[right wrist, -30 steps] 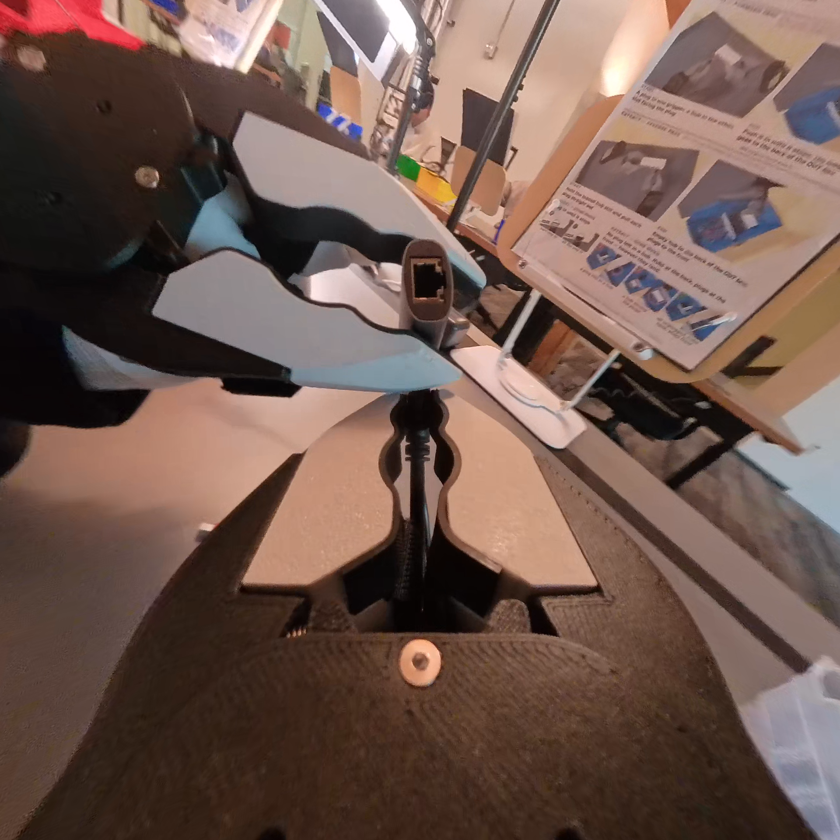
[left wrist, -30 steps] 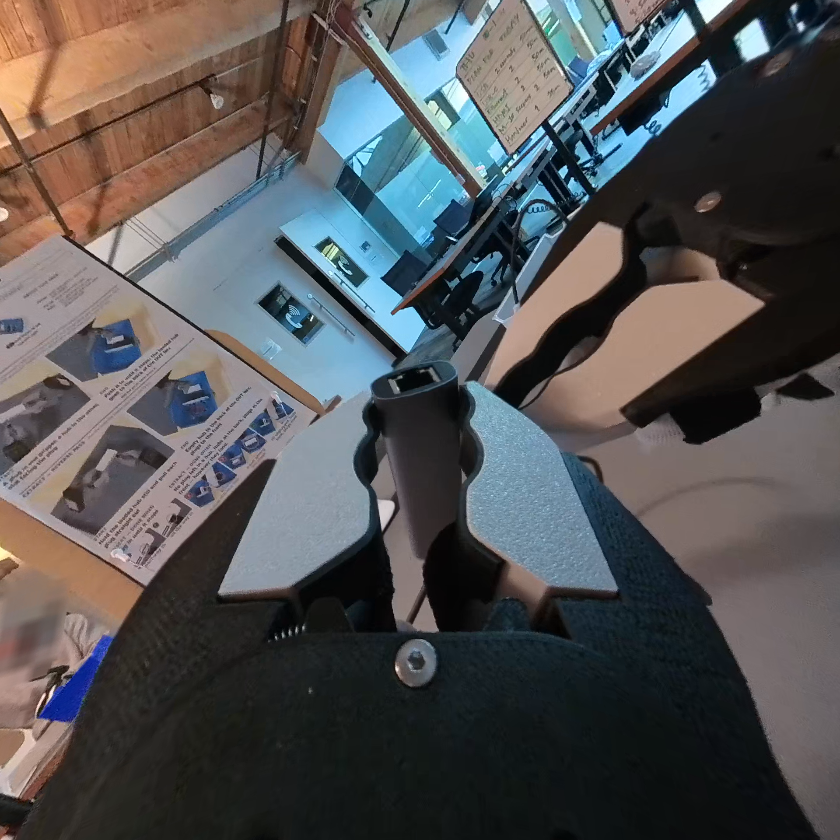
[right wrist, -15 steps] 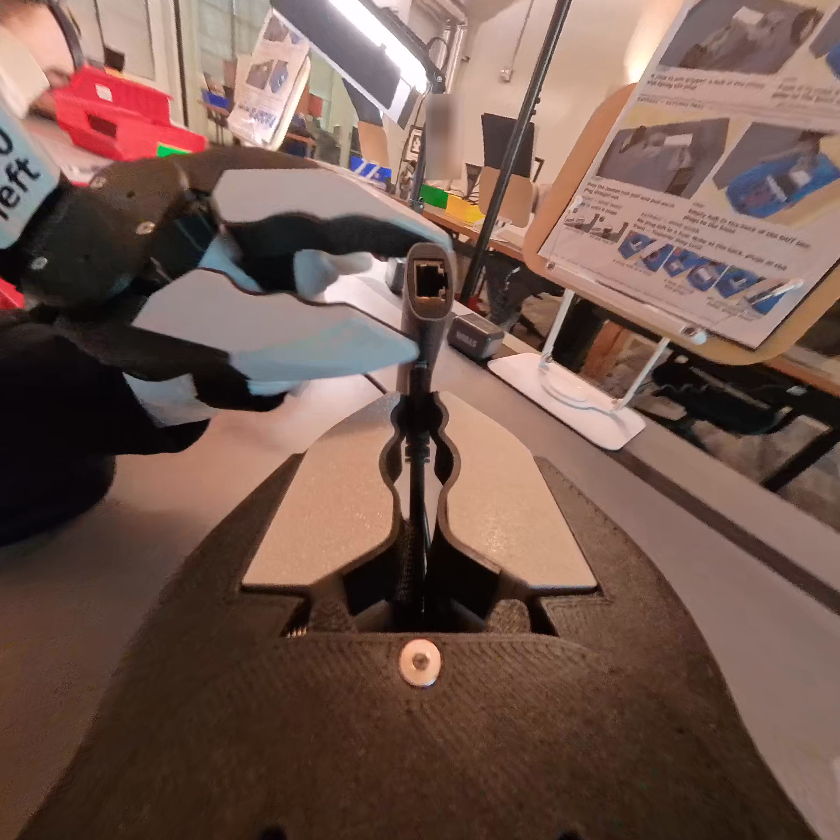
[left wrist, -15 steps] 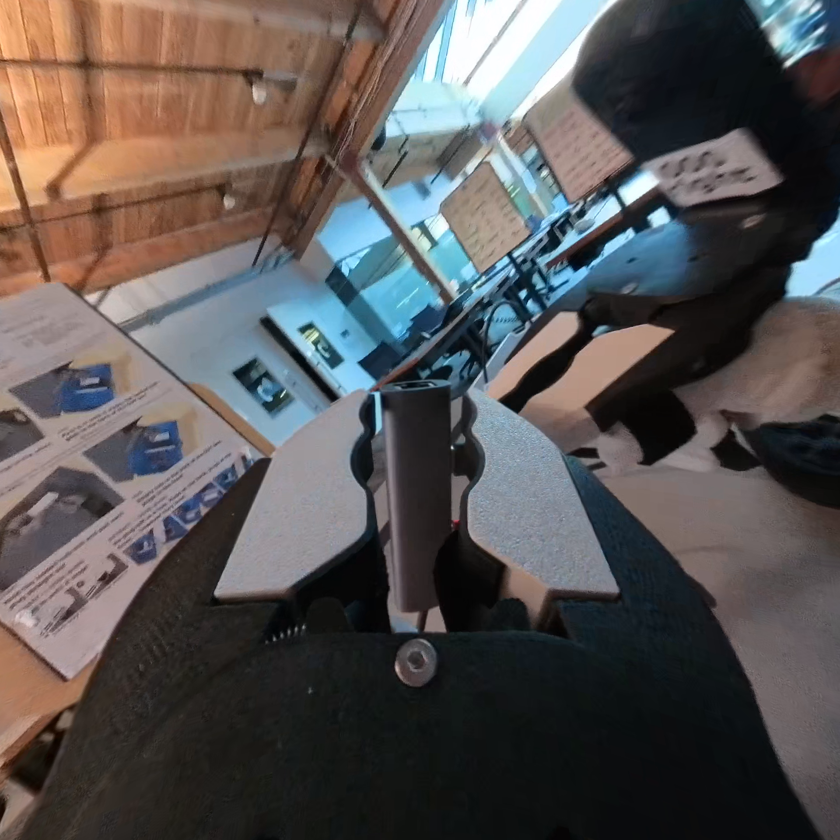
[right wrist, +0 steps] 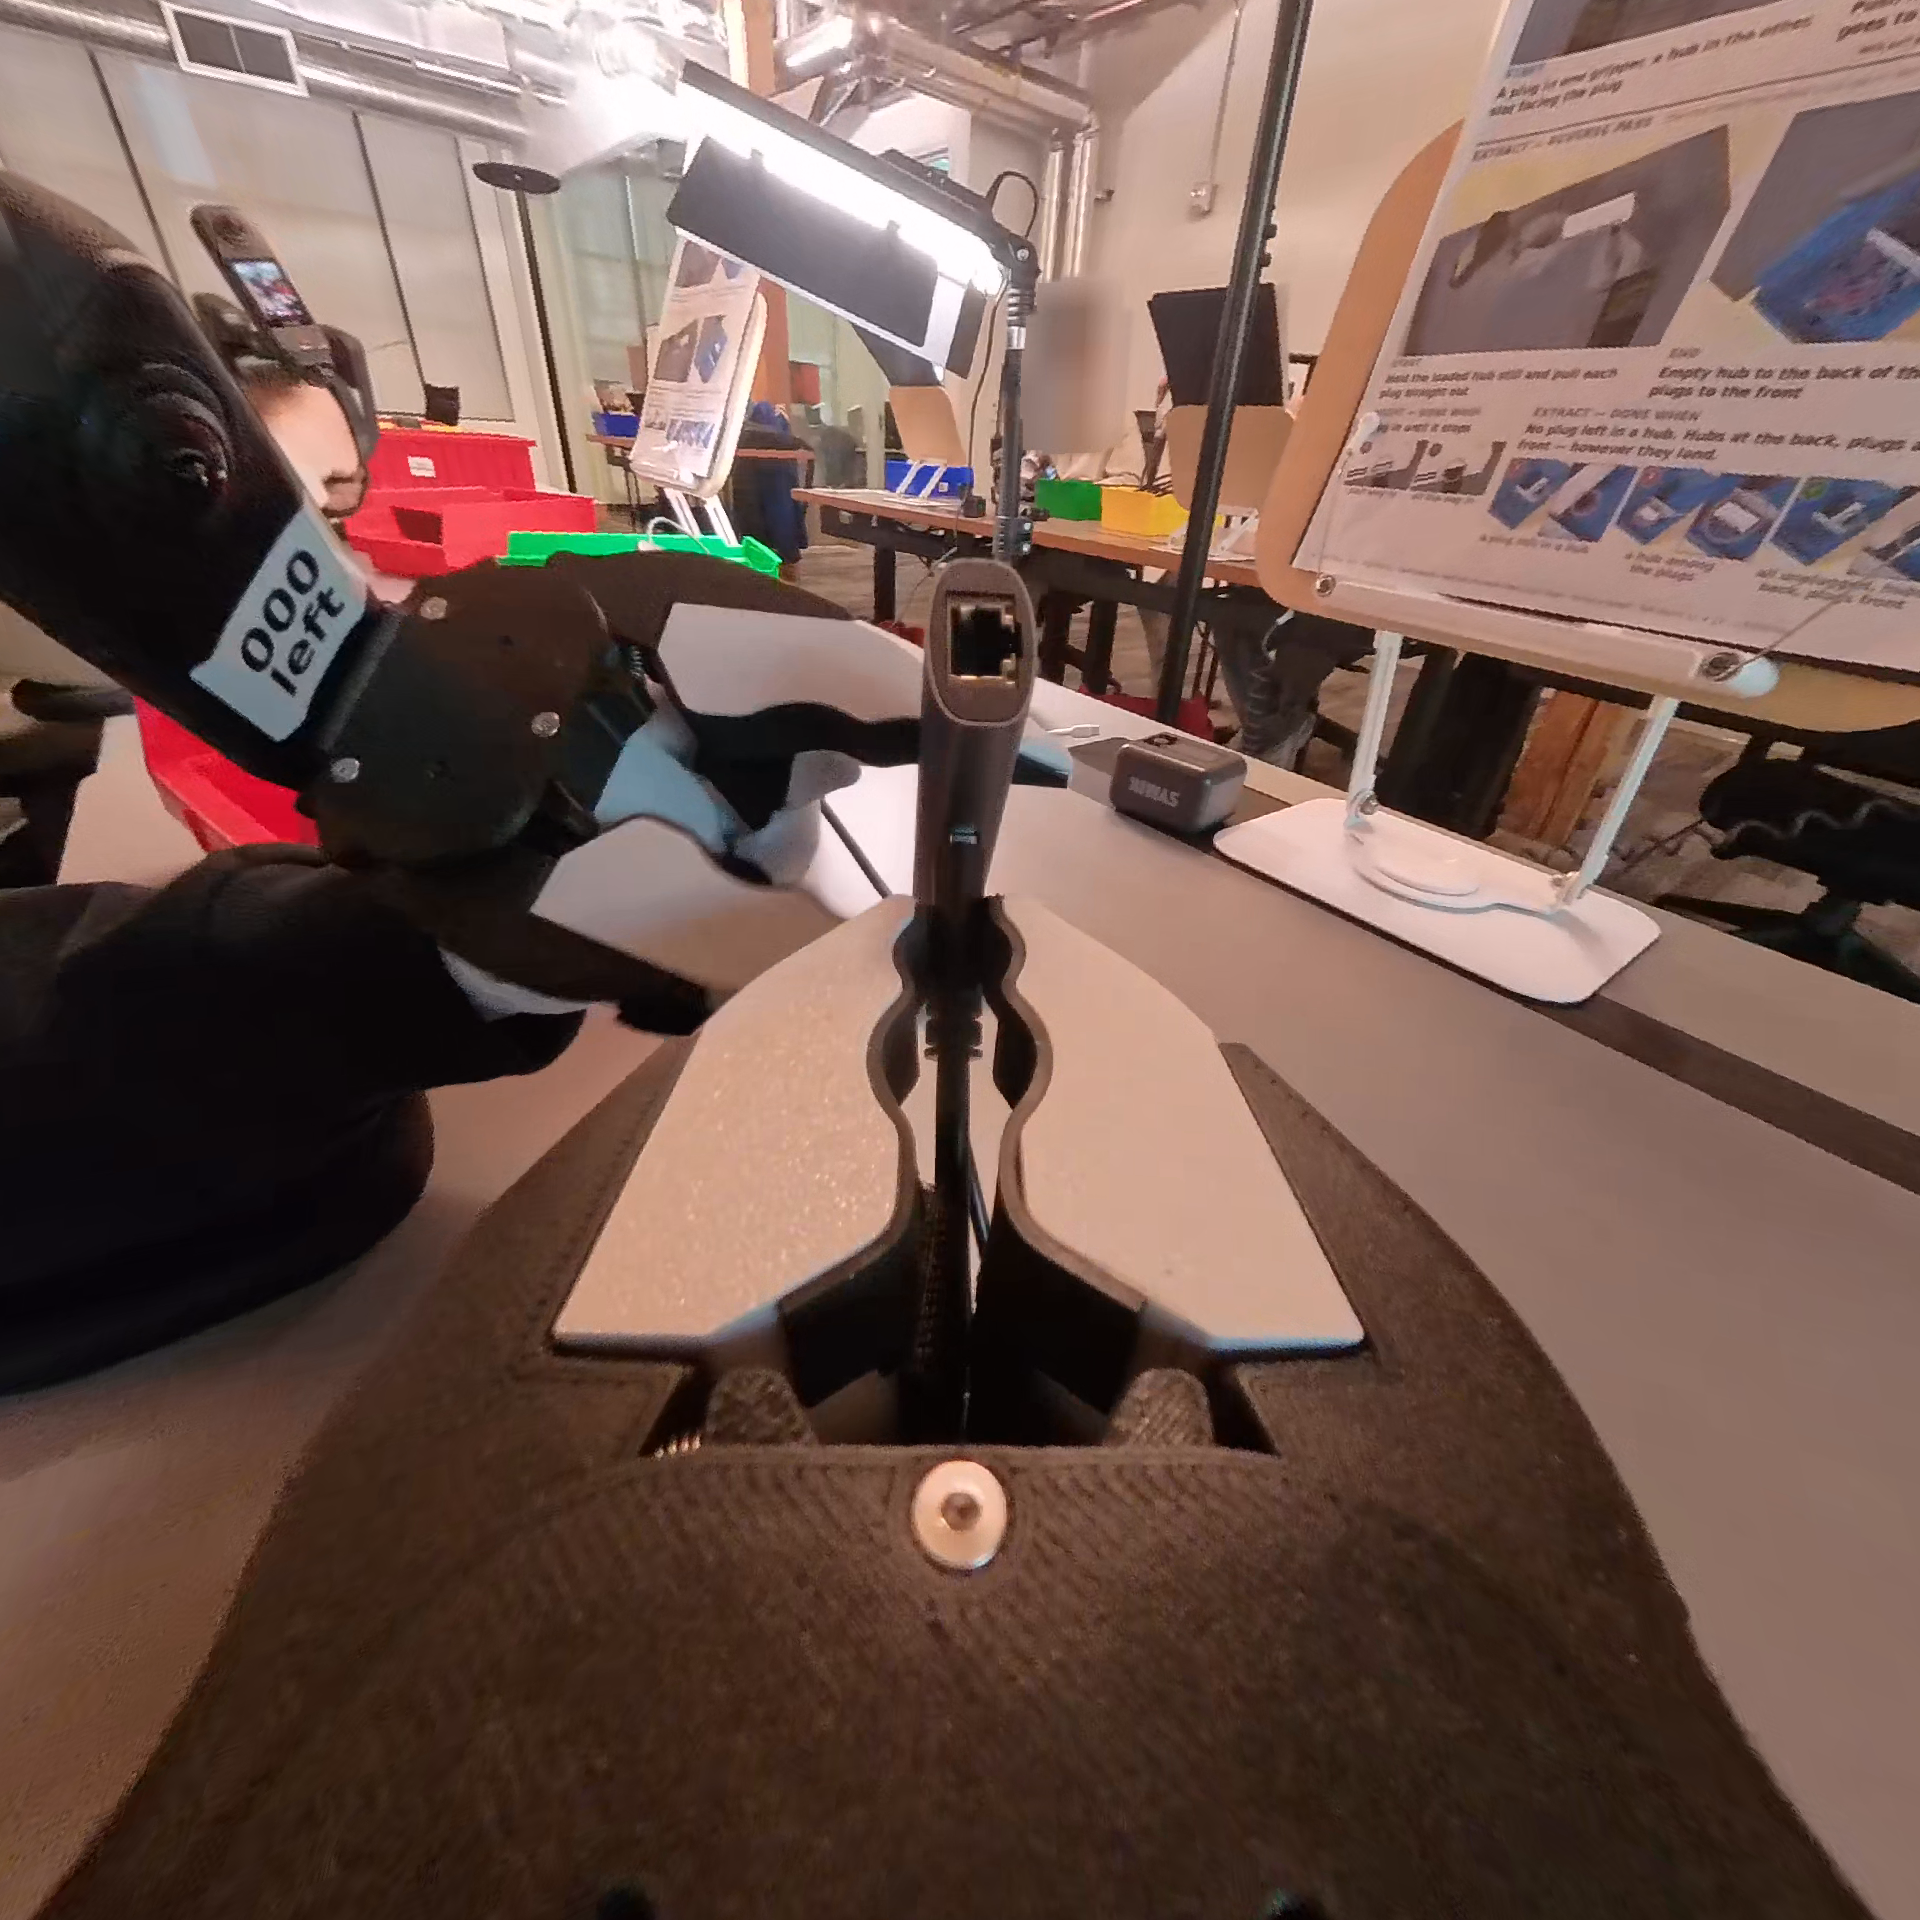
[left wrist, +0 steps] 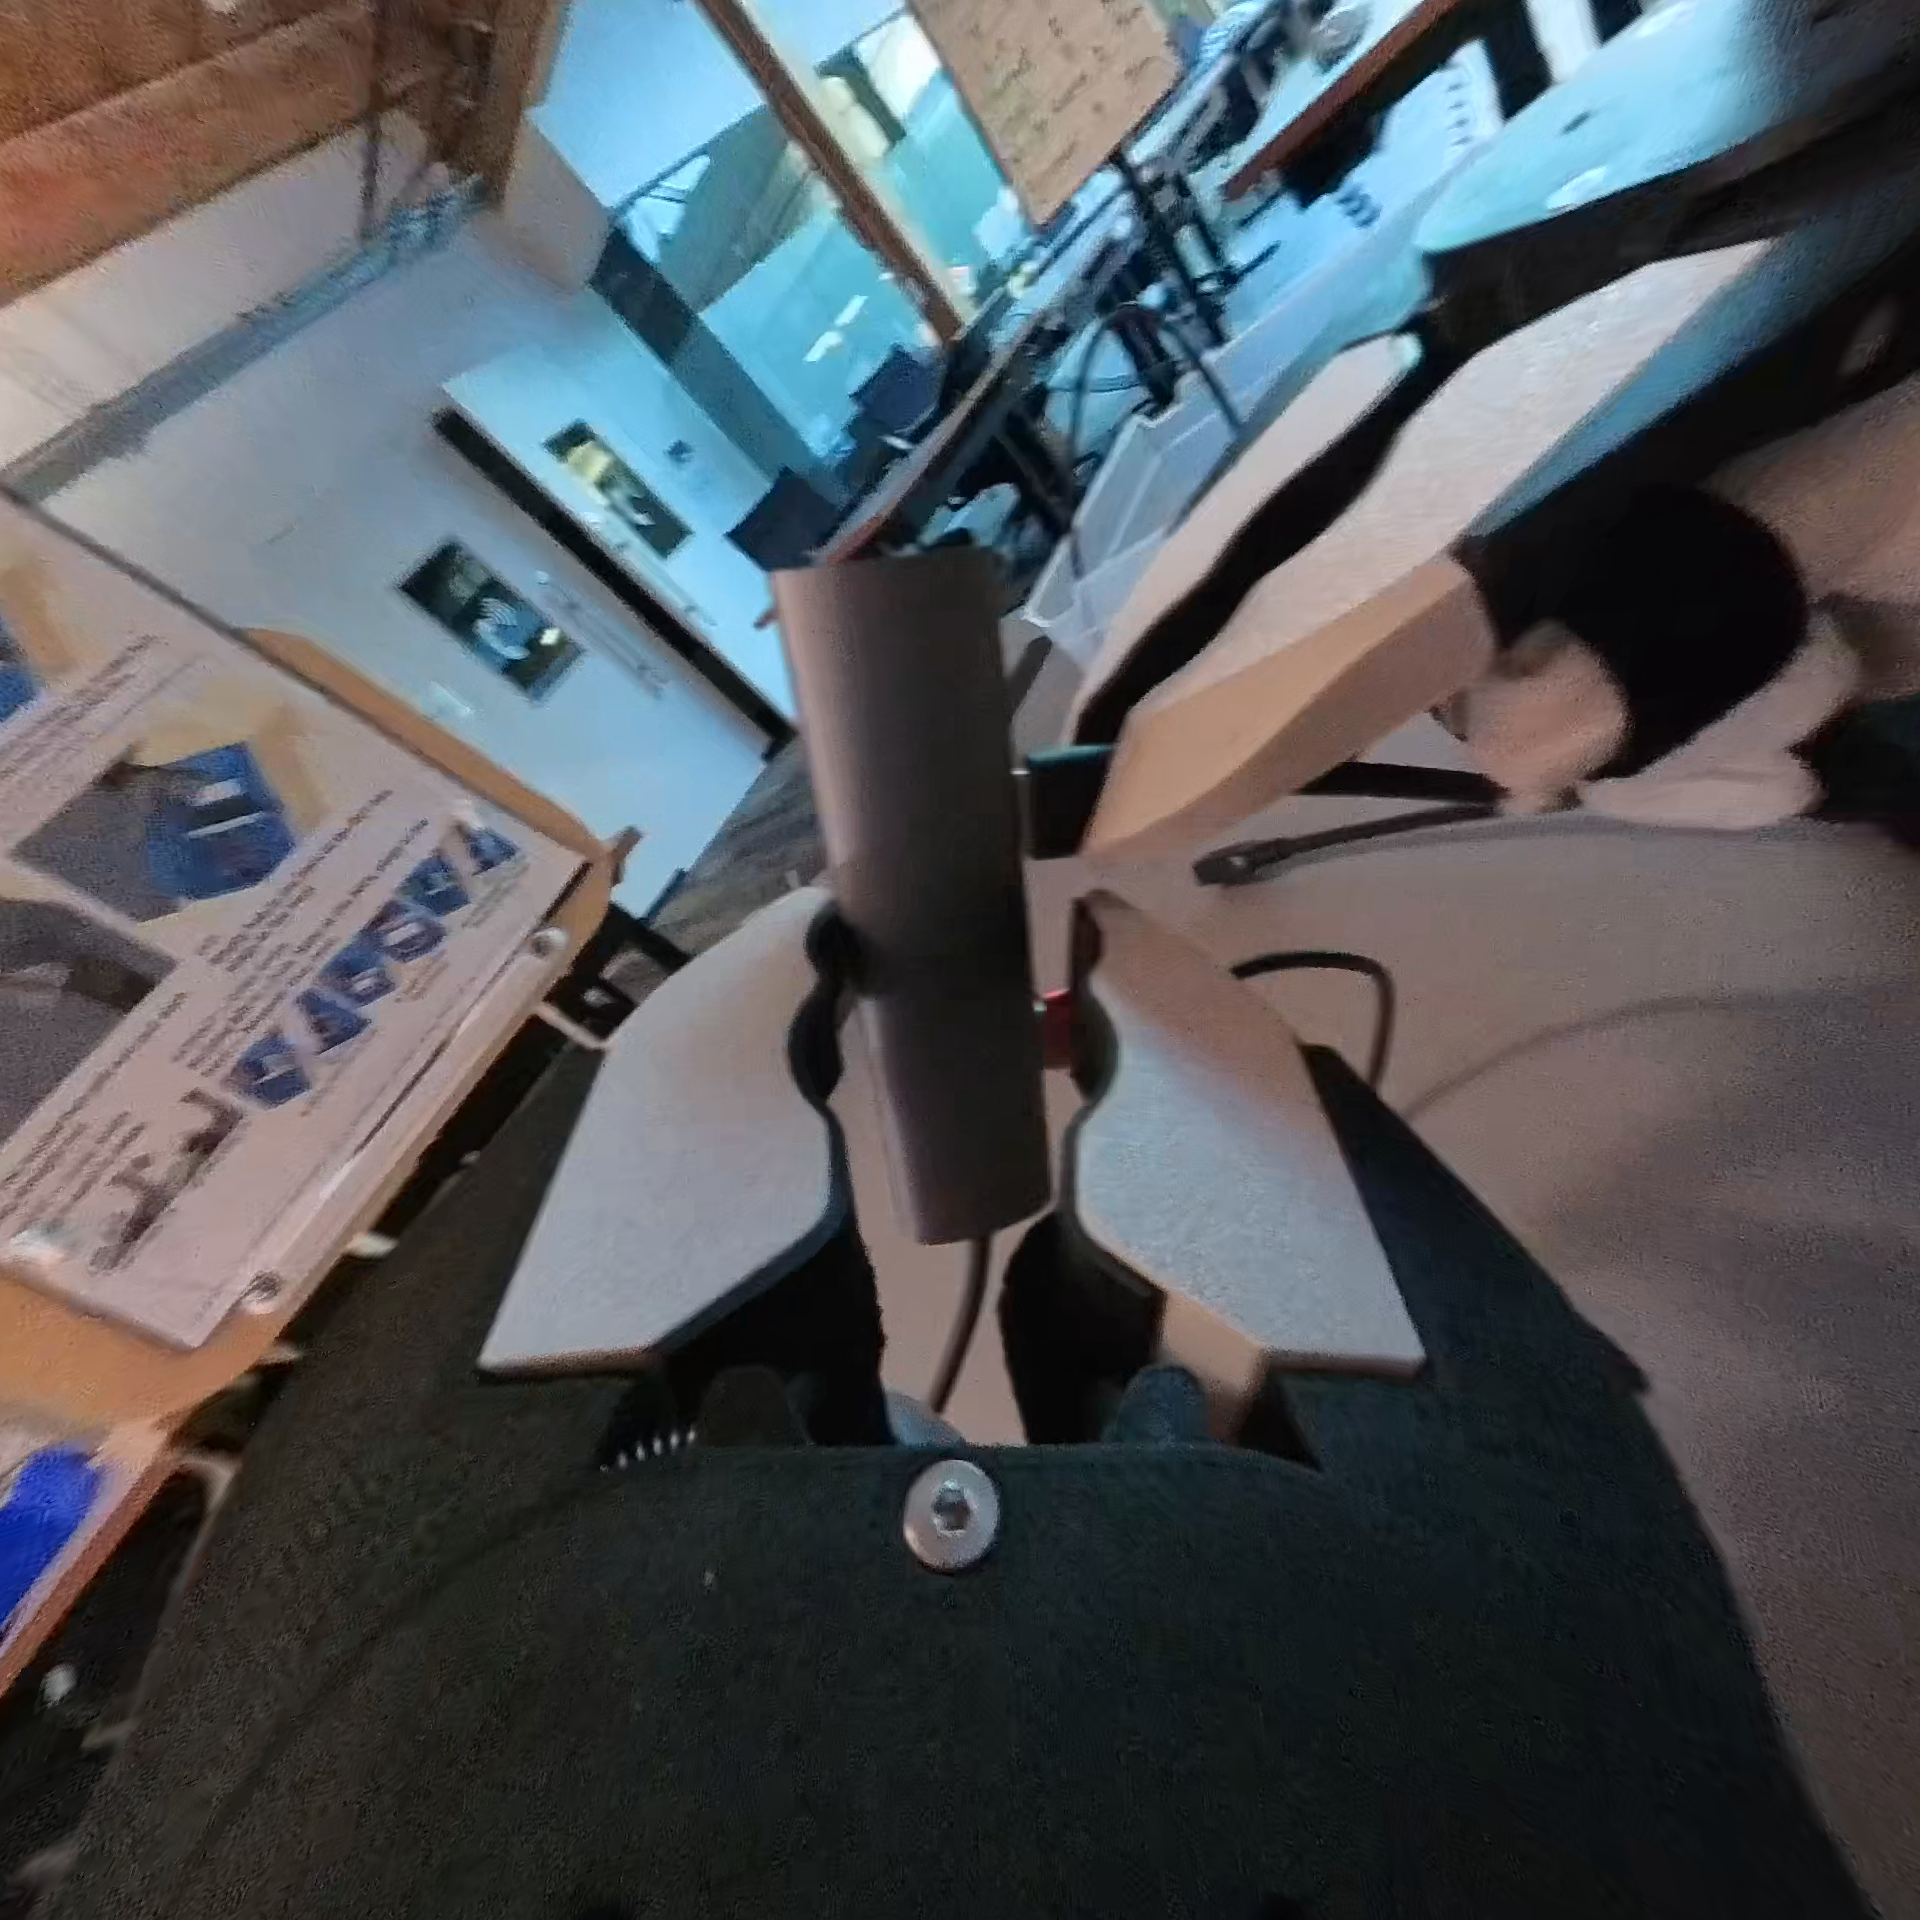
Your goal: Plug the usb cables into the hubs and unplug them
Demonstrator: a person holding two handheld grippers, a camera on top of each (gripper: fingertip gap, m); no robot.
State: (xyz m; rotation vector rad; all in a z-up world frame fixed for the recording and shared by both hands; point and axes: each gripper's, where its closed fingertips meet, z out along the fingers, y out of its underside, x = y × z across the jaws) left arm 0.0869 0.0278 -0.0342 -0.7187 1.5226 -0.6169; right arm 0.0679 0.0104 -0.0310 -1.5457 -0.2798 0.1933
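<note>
Left gripper [left wrist: 951,914]: clamped on the grey hub [left wrist: 914,831], which stands upright between its pads and rises well past the tips; this view is blurred.
Hub: a long dark grey bar with a square port in its top end, seen end-on from the right wrist view [right wrist: 971,707]; a thin lead hangs from its lower end.
Right gripper [right wrist: 954,925]: pinched on a black cable [right wrist: 951,1101] just behind its plug, the tips right at the hub's side.
Plug [left wrist: 1060,800]: black, touching the hub's right side; whether it sits inside a port cannot be told.
Table [right wrist: 1558,1122]: grey, below both grippers; a second black cable [left wrist: 1330,971] lies loose on it.
Small grey box [right wrist: 1179,779]: on the table behind the hub, well apart.
Instruction board [right wrist: 1662,343]: on a white stand at the table's far right edge.
Person: a black sleeve [right wrist: 208,1081] behind the left gripper.
</note>
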